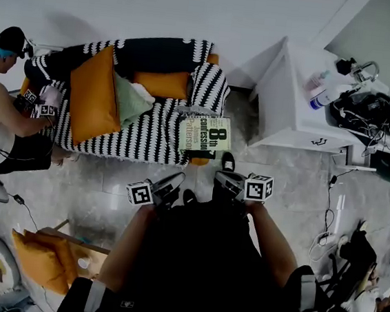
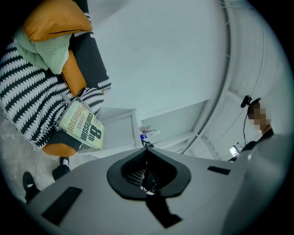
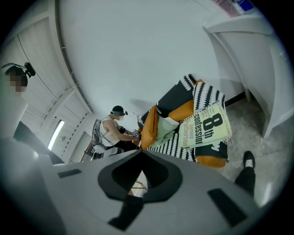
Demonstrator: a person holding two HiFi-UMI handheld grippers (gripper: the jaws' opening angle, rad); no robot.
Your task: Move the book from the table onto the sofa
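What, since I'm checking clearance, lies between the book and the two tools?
Head view: only floor and a black shoe separate the book on the sofa from the left tool and right tool.

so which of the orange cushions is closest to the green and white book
The small rounded orange cushion at the sofa's end, just under the green and white book. The large upright one and the flatter one sit farther along the striped sofa.

Room setting. A plain white wall runs behind the sofa, which wears a black-and-white zigzag cover. Pale grey marbled floor lies in front of the sofa. 1 white table stands just right of the sofa.
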